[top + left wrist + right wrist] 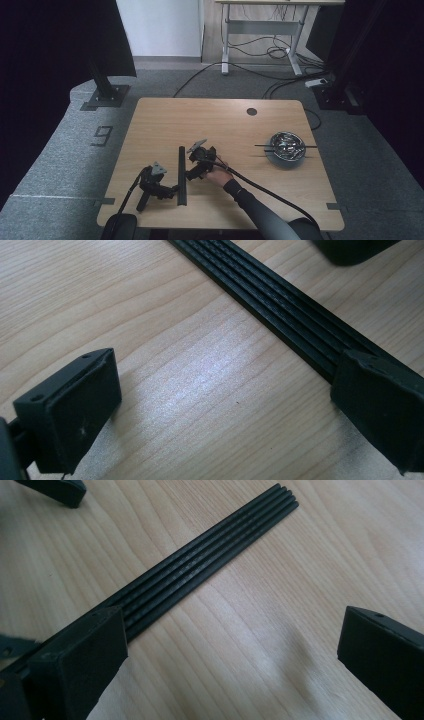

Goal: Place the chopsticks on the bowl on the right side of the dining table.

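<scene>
A flat row of several thin black rods (181, 175) lies lengthwise on the wooden table (165, 120), left of centre. My left gripper (172, 191) rests on the table just left of the rods, with no hand on it. In the left gripper view its jaws are wide open (227, 375), and the right jaw overlaps the rods (280, 315). A hand holds my right gripper (191, 172) just right of the rods. It is open (235, 625), its left jaw sits at the rods (210, 555), and only bare wood lies between the jaws.
A metal bowl (286, 147) stands at the table's right, with a thin black rod (260, 146) laid across its rim. A round cable hole (251, 111) is near the far edge. The right gripper's cable (270, 195) trails toward the front right corner.
</scene>
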